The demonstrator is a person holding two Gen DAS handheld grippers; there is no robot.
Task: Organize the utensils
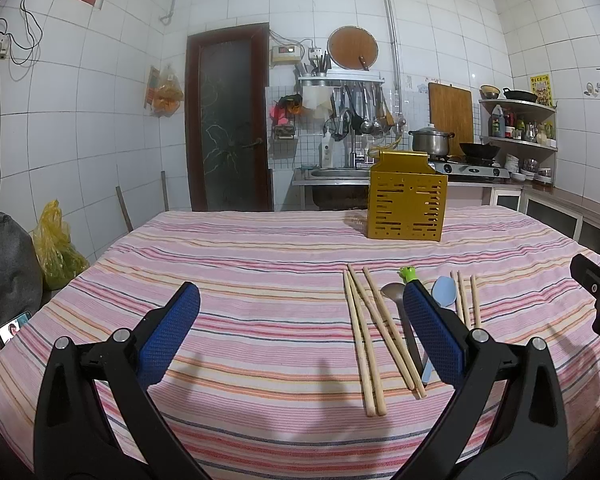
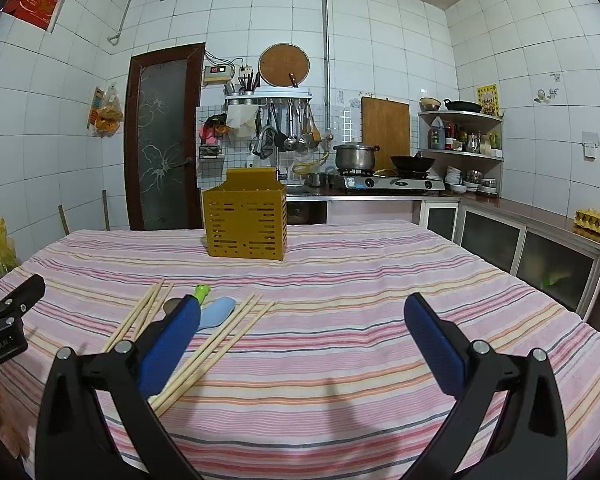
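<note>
A yellow perforated utensil holder [image 1: 406, 200] stands upright at the far side of the striped table; it also shows in the right wrist view [image 2: 245, 220]. Wooden chopsticks [image 1: 366, 332] lie in front of it, with a metal spoon [image 1: 398, 300], a blue spoon [image 1: 444, 292] and a green-topped utensil [image 1: 409, 274] beside them. More chopsticks [image 1: 466, 300] lie to the right. My left gripper [image 1: 300, 308] is open and empty above the table, left of the utensils. My right gripper [image 2: 300, 320] is open and empty, right of the chopsticks [image 2: 216, 344] and blue spoon [image 2: 216, 314].
The table carries a pink striped cloth [image 1: 240, 264]. A kitchen counter with stove and pot [image 2: 356, 158] runs behind the table, with cabinets [image 2: 532, 248] on the right. A yellow bag [image 1: 56, 244] and a grey seat [image 1: 4, 272] stand left of the table.
</note>
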